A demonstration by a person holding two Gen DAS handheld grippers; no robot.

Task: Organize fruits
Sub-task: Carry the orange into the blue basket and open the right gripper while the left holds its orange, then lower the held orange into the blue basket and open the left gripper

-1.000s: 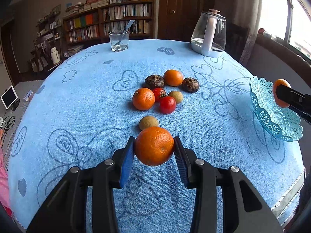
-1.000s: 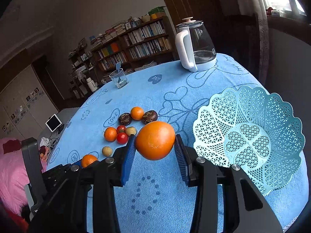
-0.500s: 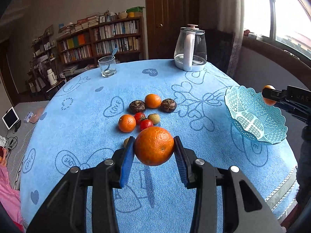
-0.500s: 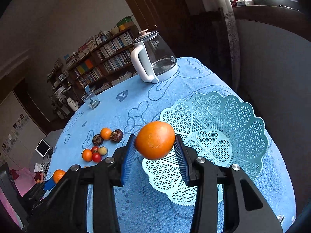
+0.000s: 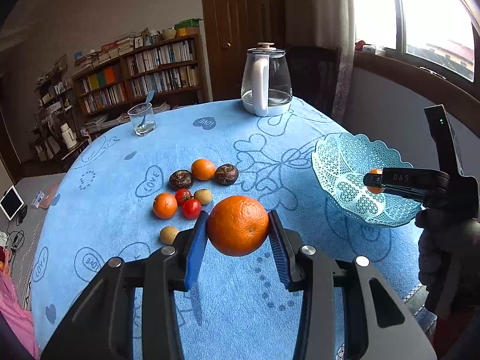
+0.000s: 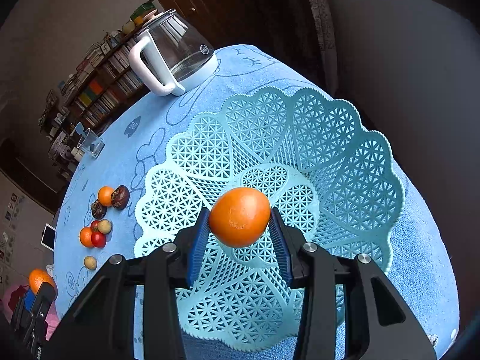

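Basket point(image 6: 360, 162) on the table point(image 5: 270, 315) judged empty so far; one orange point(image 6: 240, 216) is clamped in the right gripper point(image 6: 240, 234) jaws above its middle, unreleased. Second orange point(image 5: 238, 225) is gripped by the left gripper point(image 5: 238, 240) over the cloth; eight loose fruits point(image 5: 192, 192) remain unsorted.

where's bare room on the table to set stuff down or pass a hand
Bare cloth lies between the fruit cluster and the basket, in front of the kettle, and between the glass and the fruit. The basket floor is bare under the right gripper. The fruit cluster itself is crowded.
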